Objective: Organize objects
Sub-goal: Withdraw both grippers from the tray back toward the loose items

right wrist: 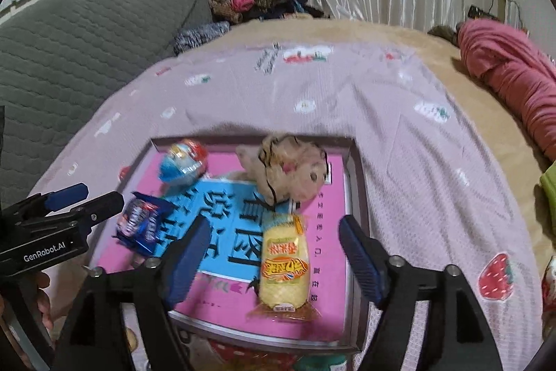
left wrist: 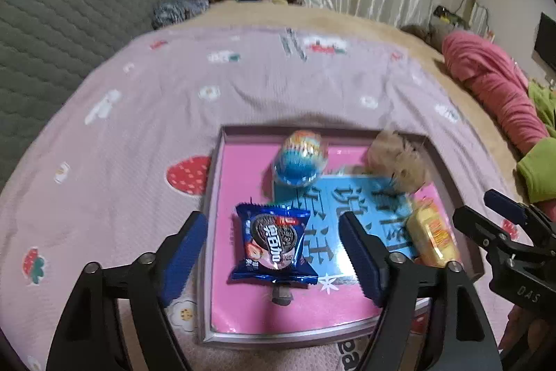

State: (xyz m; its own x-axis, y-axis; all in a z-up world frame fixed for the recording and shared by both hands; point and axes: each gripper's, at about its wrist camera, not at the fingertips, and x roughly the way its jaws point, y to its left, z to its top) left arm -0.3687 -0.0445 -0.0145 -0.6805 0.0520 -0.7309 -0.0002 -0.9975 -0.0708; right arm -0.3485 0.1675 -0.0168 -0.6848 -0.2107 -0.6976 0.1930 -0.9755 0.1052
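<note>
A pink strawberry-print bedspread [left wrist: 139,113] is covering the bed, and a shallow pink-lined box [right wrist: 351,159] is lying on it. Inside, a plush toy [right wrist: 295,172] is sitting at the far side beside a foil-wrapped egg [left wrist: 300,159], while a blue cookie packet [left wrist: 272,244] and a yellow snack pack [right wrist: 283,261] are lying nearer. The left gripper [left wrist: 272,252] and right gripper [right wrist: 274,259] are hanging wide open above these two, gripping nothing.

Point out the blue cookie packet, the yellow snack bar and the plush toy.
blue cookie packet [left wrist: 272,240]: left wrist view, printed cookie.
yellow snack bar [right wrist: 285,263]: right wrist view, orange label.
plush toy [right wrist: 295,172]: right wrist view, body.
</note>
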